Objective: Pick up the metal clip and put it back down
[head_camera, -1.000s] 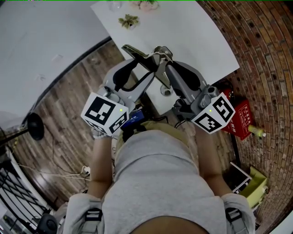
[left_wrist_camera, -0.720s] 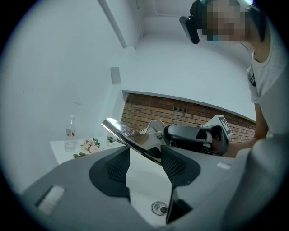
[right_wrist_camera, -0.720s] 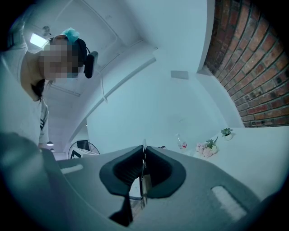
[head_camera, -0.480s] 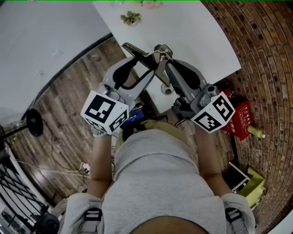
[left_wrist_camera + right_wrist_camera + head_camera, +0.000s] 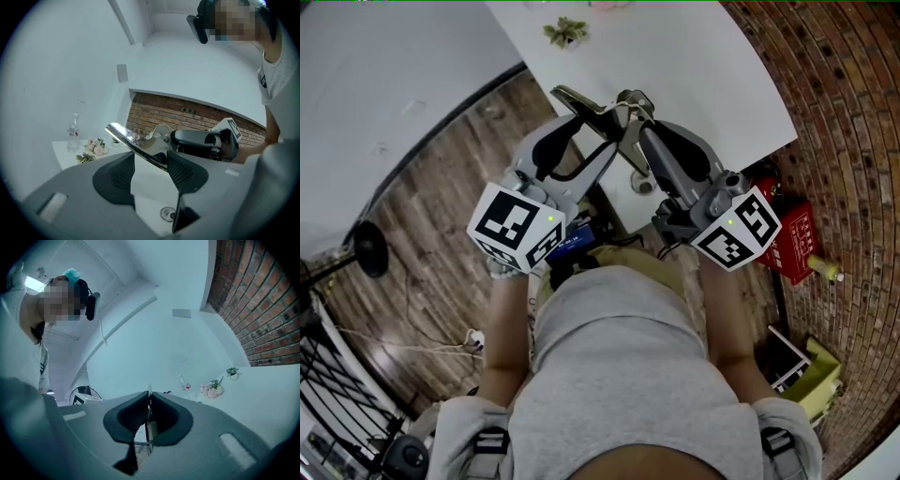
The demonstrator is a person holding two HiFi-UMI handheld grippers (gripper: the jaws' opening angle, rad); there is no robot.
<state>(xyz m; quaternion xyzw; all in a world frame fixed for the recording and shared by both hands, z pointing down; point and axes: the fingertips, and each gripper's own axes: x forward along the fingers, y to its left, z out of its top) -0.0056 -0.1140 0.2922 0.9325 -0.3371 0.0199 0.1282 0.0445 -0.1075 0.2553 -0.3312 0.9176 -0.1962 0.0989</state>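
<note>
Head view: we find the left gripper and right gripper meeting over the near edge of the white table. The metal clip is held up between them, clear of the tabletop.

Left gripper view: the jaws stand wide. The clip's bright arm slants across the gap. We cannot confirm that either pad bears on it.

Right gripper view: the jaws are drawn narrow, clamping a thin edge of the clip.
</note>
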